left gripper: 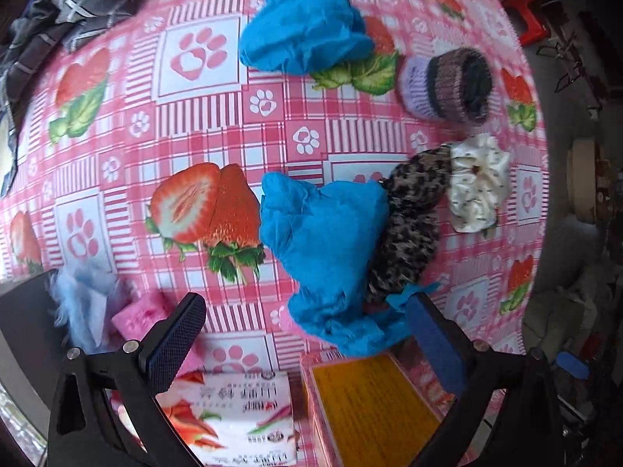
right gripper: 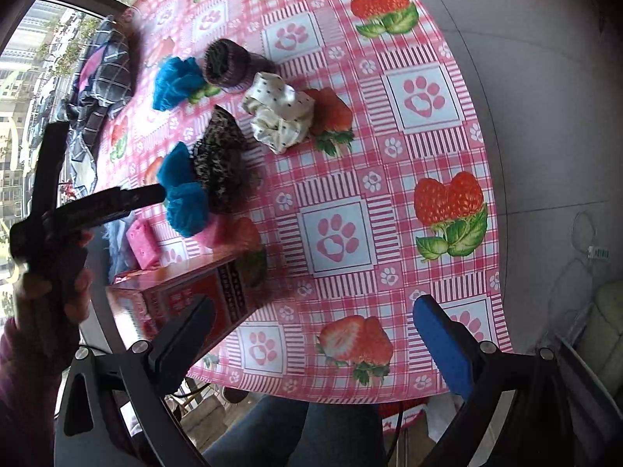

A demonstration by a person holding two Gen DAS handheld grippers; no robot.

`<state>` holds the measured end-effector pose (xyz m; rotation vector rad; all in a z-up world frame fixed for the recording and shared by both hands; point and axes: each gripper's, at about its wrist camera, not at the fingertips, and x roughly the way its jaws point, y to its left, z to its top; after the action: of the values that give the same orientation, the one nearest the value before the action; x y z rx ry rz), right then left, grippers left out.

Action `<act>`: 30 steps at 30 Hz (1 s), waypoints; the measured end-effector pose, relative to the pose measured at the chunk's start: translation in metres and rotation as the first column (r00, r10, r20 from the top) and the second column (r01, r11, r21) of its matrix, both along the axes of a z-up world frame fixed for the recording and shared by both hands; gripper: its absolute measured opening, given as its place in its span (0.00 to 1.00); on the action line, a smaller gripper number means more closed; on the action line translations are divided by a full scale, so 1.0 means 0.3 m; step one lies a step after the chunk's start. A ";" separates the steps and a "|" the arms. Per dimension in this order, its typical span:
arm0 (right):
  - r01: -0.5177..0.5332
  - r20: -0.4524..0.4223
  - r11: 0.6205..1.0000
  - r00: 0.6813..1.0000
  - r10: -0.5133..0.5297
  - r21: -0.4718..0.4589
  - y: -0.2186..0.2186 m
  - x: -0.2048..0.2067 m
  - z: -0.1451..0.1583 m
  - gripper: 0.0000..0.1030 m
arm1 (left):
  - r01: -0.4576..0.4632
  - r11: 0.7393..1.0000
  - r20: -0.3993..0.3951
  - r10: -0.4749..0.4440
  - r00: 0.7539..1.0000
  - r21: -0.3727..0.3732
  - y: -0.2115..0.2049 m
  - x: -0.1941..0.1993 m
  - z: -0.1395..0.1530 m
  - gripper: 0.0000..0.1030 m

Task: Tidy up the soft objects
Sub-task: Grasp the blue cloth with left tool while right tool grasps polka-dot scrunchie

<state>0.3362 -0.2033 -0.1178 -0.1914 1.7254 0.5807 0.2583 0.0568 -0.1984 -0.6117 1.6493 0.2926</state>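
Note:
My left gripper (left gripper: pixel 307 330) is open, and the near end of a crumpled blue cloth (left gripper: pixel 327 249) lies between its fingers, against the right pad. A leopard-print scrunchie (left gripper: pixel 412 225) leans on that cloth, with a white dotted scrunchie (left gripper: pixel 479 183) beyond it. Farther off lie a purple knitted cuff (left gripper: pixel 447 85) and a second blue cloth (left gripper: pixel 303 27). My right gripper (right gripper: pixel 311 334) is open over the table's near edge, holding nothing. The right wrist view shows the same pile: blue cloth (right gripper: pixel 183 194), leopard scrunchie (right gripper: pixel 222 155), white scrunchie (right gripper: pixel 280 113), knitted cuff (right gripper: pixel 229 62), far blue cloth (right gripper: pixel 175 78).
A red and yellow box (left gripper: pixel 370 408) and a tissue pack (left gripper: pixel 233 408) sit under the left gripper. A pink sponge (left gripper: pixel 144 315) and pale blue fluff (left gripper: pixel 81 303) lie to its left. Plaid fabric (left gripper: pixel 78 0) lies at the far corner. A hand (right gripper: pixel 58 284) holds the left gripper (right gripper: pixel 117 198).

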 end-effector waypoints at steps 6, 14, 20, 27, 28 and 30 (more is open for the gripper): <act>-0.010 -0.020 1.000 1.000 0.009 -0.023 0.013 0.053 -0.043 0.99 | -0.008 0.958 -0.077 0.031 0.997 0.286 0.107 -0.016 -0.024 1.00; -0.083 0.024 0.996 0.996 0.084 -0.041 0.148 0.138 -0.091 0.99 | -0.180 0.961 0.009 0.182 0.983 0.211 0.259 -0.094 0.050 1.00; -0.164 0.064 0.983 0.984 0.169 -0.083 0.281 0.185 -0.193 0.99 | -0.148 0.977 -0.003 0.150 0.989 0.152 0.196 -0.068 0.016 1.00; -0.251 0.140 0.957 0.952 0.272 -0.149 0.423 0.216 -0.304 0.99 | -0.189 0.971 -0.032 0.196 0.980 0.144 0.157 -0.066 -0.082 1.00; -0.261 0.141 0.951 0.948 0.285 -0.164 0.440 0.220 -0.329 0.99 | -0.195 0.970 -0.035 0.202 0.979 0.144 0.154 -0.066 -0.094 1.00; -0.278 0.136 0.943 0.943 0.304 -0.182 0.461 0.222 -0.364 0.99 | -0.215 0.966 -0.042 0.223 0.974 0.141 0.157 -0.082 -0.119 1.00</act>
<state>0.4028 -0.0649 -0.2271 -0.6028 1.5946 0.6227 0.2337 0.1040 -0.2342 -0.6889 1.6026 0.5835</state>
